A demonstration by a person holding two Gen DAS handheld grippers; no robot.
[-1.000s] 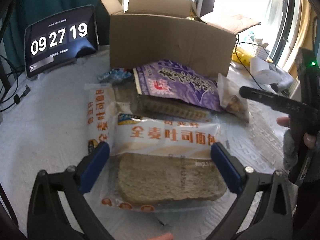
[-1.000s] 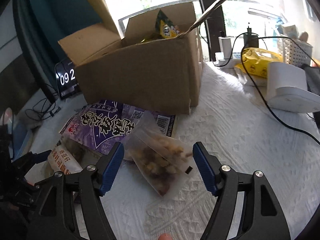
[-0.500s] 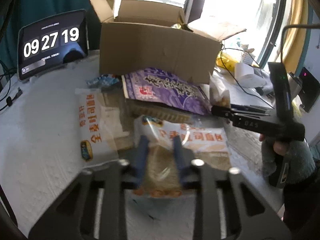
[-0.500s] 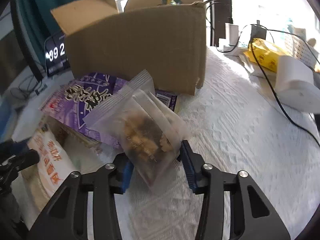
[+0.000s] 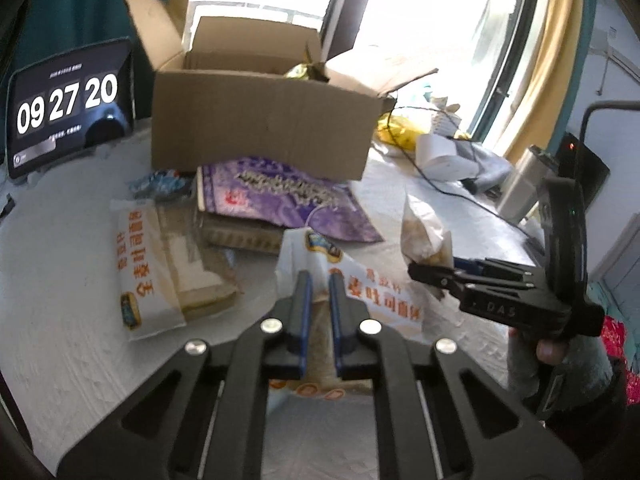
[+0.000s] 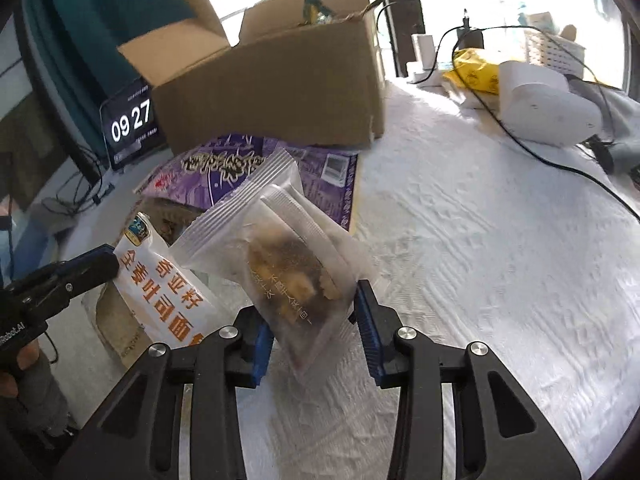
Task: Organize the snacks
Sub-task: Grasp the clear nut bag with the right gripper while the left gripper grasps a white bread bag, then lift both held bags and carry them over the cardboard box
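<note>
**Two snack packets gripped at once on a crowded table**

The left tongs are clenched on a packet of sliced bread, its white wrapper with orange lettering pinched between the blue pads and its far end tilted up off the white table. The right tongs, whose jaws have just been closing, grasp a clear pouch of mixed nuts by its lower sides; the pouch stands upright between the pads, its crimped top leaning toward 11 o'clock.

In the left wrist view, a second bread packet lies flat on the table at 9 o'clock of the held one. A purple snack bag rests at 12 o'clock, overlapping a flat brown packet beneath it, with a small blue wrapper just beside its 9 o'clock edge. Behind these stands an open cardboard box, flaps raised, a snack wrapper poking above its rim. A tablet clock leans at 10 o'clock of the box. At 2 o'clock, near the window, sit a yellow bag, a white device and black cables.
</note>
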